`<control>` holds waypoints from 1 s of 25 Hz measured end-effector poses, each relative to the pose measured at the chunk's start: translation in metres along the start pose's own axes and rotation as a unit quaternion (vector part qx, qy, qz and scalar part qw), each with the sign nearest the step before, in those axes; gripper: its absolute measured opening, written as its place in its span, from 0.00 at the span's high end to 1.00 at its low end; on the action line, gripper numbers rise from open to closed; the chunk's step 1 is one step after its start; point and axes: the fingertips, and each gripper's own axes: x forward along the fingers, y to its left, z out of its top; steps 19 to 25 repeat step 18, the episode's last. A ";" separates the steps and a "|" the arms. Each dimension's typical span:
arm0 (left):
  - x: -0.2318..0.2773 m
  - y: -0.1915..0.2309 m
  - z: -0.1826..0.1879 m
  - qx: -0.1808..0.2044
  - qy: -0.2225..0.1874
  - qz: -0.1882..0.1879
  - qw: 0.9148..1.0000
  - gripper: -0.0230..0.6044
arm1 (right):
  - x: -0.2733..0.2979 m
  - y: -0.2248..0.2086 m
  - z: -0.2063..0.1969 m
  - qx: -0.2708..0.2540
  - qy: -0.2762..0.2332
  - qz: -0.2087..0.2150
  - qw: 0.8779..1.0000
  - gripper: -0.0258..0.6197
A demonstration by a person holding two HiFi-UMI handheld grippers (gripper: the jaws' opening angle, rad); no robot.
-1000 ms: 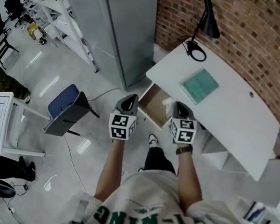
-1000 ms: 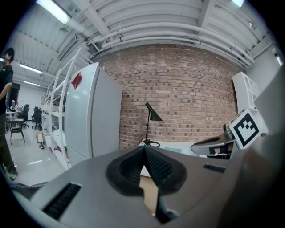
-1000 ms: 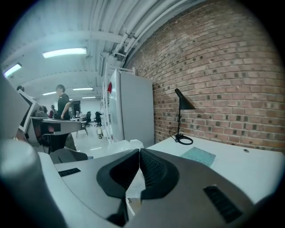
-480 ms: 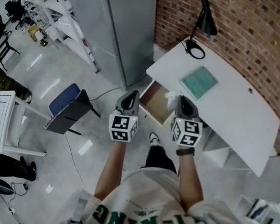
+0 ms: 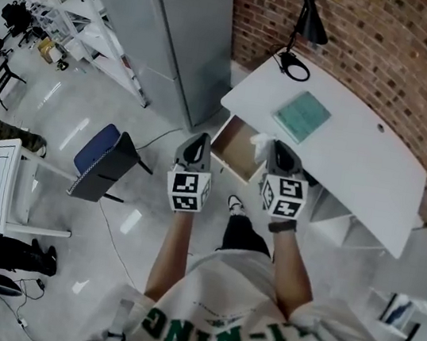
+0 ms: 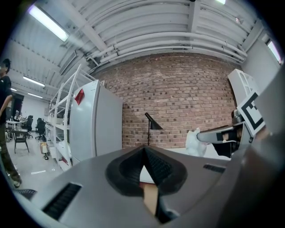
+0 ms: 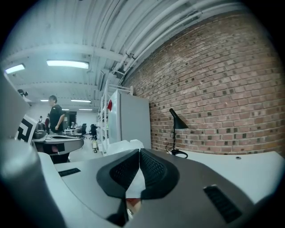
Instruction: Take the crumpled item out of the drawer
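Observation:
The crumpled white item (image 5: 259, 143) hangs above the open wooden drawer (image 5: 233, 151) at the near edge of the white desk (image 5: 343, 166). My right gripper (image 5: 272, 148) is shut on it; in the right gripper view the white crumple (image 7: 119, 146) bulges out past the closed jaws of that gripper (image 7: 139, 153). My left gripper (image 5: 196, 145) hovers to the left of the drawer, shut and holding nothing. In the left gripper view its jaws (image 6: 144, 151) meet at the tips, and the crumpled item (image 6: 195, 141) shows off to the right in the other gripper.
A green pad (image 5: 302, 116) lies on the desk, and a black lamp (image 5: 303, 29) stands at its far corner by the brick wall. A grey cabinet (image 5: 180, 24) stands left of the desk. A blue chair (image 5: 102, 164) sits on the floor to the left.
Both grippers have shifted a little farther from the body. The crumpled item has risen with the right gripper, away from the drawer's inside.

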 end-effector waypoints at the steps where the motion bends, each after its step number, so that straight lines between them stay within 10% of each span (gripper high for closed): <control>1: 0.000 -0.001 0.000 -0.001 -0.001 -0.002 1.000 0.97 | -0.001 0.001 0.000 0.000 0.001 0.000 1.000 0.95; 25: 0.015 -0.009 0.006 -0.023 -0.016 -0.035 0.999 0.97 | 0.009 -0.001 0.000 0.009 -0.001 0.016 1.000 0.95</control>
